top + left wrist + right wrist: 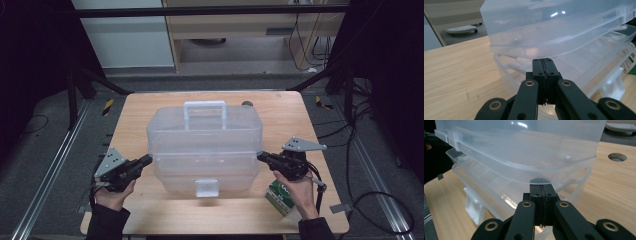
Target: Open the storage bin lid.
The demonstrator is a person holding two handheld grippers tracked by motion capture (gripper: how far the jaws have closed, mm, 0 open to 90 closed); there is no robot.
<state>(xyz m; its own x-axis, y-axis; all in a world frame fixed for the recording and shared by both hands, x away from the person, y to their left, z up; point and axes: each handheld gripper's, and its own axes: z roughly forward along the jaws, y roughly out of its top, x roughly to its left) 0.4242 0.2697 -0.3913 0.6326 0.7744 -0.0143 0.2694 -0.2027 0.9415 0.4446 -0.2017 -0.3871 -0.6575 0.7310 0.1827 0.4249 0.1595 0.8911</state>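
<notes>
Clear plastic storage box point(205, 145) sits mid-table, long side across, its white carry handle point(205, 112) standing up on the lid at the far side and the front latch point(206, 187) hanging loose at the near edge. Lid point(554, 27) is raised off the base: in both gripper views it rides tilted above an inner tray point(486, 176), with a gap between the lid rim and the tub below. Left gripper point(146, 159) is at the box's left end, fingers point(540, 67) clenched together with nothing between them, tips tucked right under the lid's rim; whether they touch the plastic cannot be told. Right gripper point(260, 156) mirrors it at the right end, fingers point(537, 191) likewise pressed shut and empty, tips just below the lid edge. Each gripper carries a grey three-cornered plate on top and is held by a hand coming in from the near edge, dark sleeves at the wrists. A small green and white carton point(280, 197) lies on the table just beside the right hand, near the box's front right corner; it also shows past the tray in the left gripper view point(630, 62). Table point(145, 107) is light wood, with a round cable hole point(617, 157) behind the box on the right. Grey floor and black frame rails around.
</notes>
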